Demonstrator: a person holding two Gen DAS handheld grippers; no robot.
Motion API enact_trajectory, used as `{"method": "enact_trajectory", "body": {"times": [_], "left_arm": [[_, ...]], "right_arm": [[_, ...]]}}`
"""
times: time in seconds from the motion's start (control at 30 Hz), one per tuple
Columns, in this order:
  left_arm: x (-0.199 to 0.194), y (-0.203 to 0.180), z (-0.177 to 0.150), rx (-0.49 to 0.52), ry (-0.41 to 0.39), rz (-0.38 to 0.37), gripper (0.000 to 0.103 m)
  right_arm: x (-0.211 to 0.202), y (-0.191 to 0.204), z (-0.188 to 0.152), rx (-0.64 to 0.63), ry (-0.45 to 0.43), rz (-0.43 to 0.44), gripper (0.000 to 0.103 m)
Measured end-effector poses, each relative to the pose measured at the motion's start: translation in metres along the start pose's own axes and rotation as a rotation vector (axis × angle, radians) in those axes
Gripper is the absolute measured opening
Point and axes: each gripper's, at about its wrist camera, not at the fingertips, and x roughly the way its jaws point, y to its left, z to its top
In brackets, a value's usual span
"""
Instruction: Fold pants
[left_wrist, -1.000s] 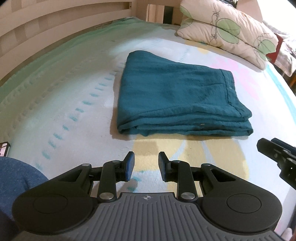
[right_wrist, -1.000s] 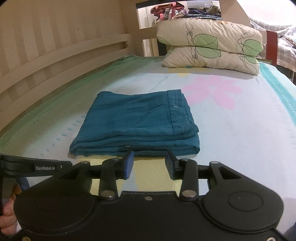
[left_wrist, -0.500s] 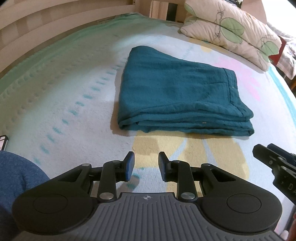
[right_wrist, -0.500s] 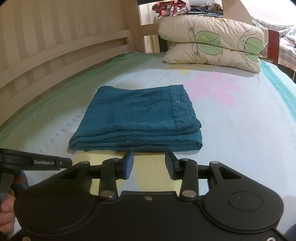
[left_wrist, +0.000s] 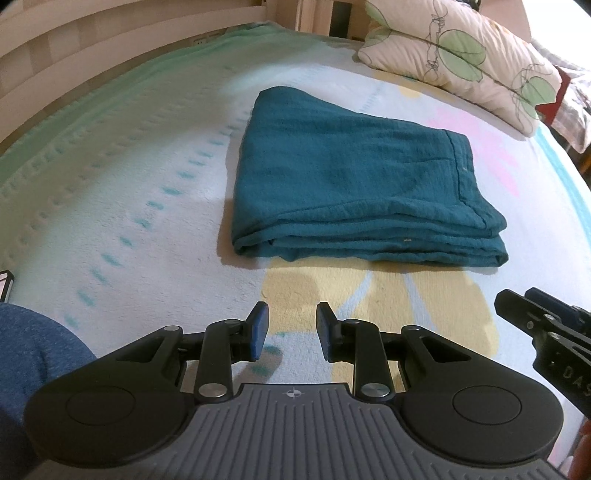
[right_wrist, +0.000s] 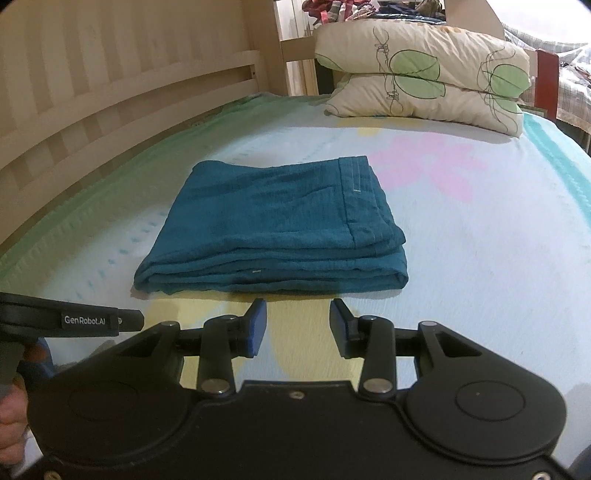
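A bed with a pastel floral blanket (right_wrist: 480, 229) is shown beneath a wooden slatted rail (right_wrist: 110, 96), with two leaf-print pillows (right_wrist: 424, 81) stacked at its far end. At the middle of the blanket a pair of teal pants (right_wrist: 273, 229) is seen folded into a compact, layered rectangle, its stitched hem band (left_wrist: 461, 173) turned to the right and its stacked fold edges facing the cameras. The bundle lies flat and apart from both tools. The left gripper (left_wrist: 291, 332) is held low over the blanket just short of the bundle's near edge, its blue-padded jaws parted by a moderate gap and nothing caught between them. The right gripper (right_wrist: 297, 328) is held likewise near the near edge, jaws spread a little wider and equally empty. The folding is judged to be essentially complete, and the step in hand is taken to be a final check or tidy. If it is to be done well, the layers are best left undisturbed; any touch-up is best limited to the slightly uneven near-left corner (left_wrist: 255, 247), where the layers gape a little, and is best made by pressing downward rather than pinching, so that the soft crinkled cloth is not dragged and the stack is not skewed. Both tools are then best drawn back level, clear of the fold edges.
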Motion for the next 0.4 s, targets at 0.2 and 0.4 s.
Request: {"method": "enact_trajectory", "body": {"times": [0.2,0.4], "left_arm": [[0.0004,-0.0004,0.0001,0.001,-0.004,0.005,0.027],[0.0015,-0.0023,0.0008,0.022,-0.01,0.008,0.027]], "right_arm": [[0.0032,-0.0007,-0.0009,0.004,0.013,-0.002,0.049],[0.0068,-0.0007,-0.0027,0.006,0.028,-0.006,0.049]]}}
